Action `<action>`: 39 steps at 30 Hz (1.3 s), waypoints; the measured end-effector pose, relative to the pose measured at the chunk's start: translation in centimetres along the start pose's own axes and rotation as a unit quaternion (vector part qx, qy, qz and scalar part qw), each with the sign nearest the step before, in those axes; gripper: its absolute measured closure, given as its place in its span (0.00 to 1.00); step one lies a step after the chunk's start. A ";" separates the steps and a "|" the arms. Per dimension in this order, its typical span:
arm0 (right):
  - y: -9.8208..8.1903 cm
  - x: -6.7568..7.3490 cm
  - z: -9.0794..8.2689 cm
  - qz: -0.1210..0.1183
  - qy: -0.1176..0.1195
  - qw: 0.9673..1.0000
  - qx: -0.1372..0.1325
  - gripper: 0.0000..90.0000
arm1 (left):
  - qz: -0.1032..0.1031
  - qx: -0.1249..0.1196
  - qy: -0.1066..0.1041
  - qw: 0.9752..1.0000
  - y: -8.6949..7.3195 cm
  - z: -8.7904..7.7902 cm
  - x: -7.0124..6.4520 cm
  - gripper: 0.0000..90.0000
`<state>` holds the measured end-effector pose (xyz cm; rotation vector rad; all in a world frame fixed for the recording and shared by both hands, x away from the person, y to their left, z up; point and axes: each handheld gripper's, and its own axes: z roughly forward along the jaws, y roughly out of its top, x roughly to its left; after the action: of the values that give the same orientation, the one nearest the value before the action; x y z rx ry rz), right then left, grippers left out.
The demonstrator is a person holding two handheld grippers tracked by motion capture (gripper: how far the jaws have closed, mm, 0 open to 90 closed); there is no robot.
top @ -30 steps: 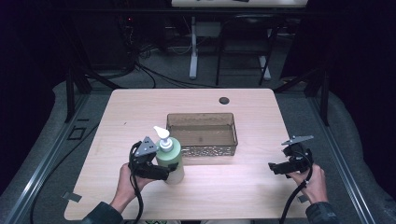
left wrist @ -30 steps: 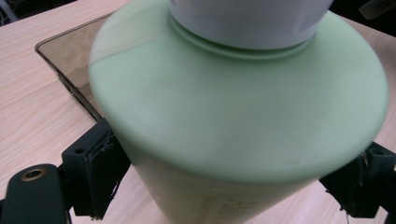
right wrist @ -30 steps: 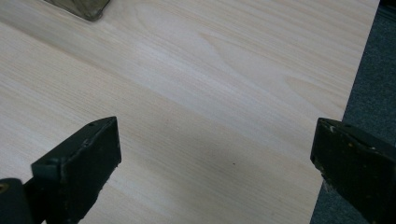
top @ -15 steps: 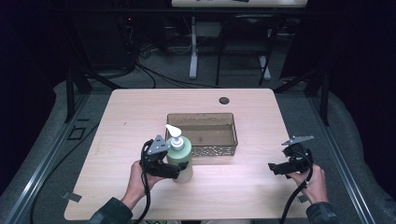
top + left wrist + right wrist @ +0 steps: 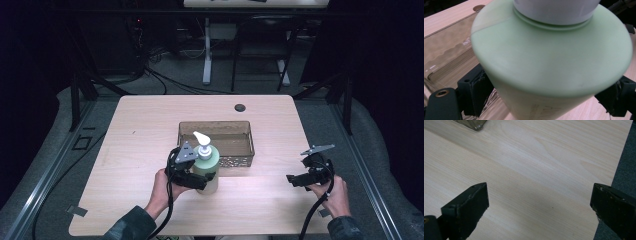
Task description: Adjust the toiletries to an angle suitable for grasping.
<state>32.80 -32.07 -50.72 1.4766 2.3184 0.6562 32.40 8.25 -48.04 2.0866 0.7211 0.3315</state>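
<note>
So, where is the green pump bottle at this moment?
In the high view the green pump bottle is at the table's front centre, clamped in the left gripper, just before the brown tray.

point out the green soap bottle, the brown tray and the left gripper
green soap bottle (image 5: 544, 67), left gripper view, on its shoulder
brown tray (image 5: 247, 135), high view, on its right wall
left gripper (image 5: 204, 180), high view, between its fingertips at the bottle

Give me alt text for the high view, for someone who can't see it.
The left hand-held gripper clamps a pale green pump bottle just in front of a brown see-through tray on a light wooden table. The right hand-held gripper is open, holding nothing, near the table's right edge.
</note>
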 end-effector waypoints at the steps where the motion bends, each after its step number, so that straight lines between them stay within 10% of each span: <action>1: 0.0 0.0 0.0 0.000 0.001 1.000 0.002 0.02 | 0.000 0.000 0.000 1.000 0.0 0.0 0.0 0.14; 33: 0.3 0.8 -0.1 -0.005 0.009 1.000 -0.004 0.02 | -0.023 -0.021 0.065 0.997 2.6 4.9 -3.7 0.13; 39: 0.1 0.8 -0.5 -0.007 0.018 1.000 -0.017 0.02 | 0.015 0.006 0.070 0.997 2.4 4.5 -3.7 0.00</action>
<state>32.28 -31.40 -50.30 1.4444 2.3303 0.7210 32.43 1.98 -48.57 2.1017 0.7762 0.4964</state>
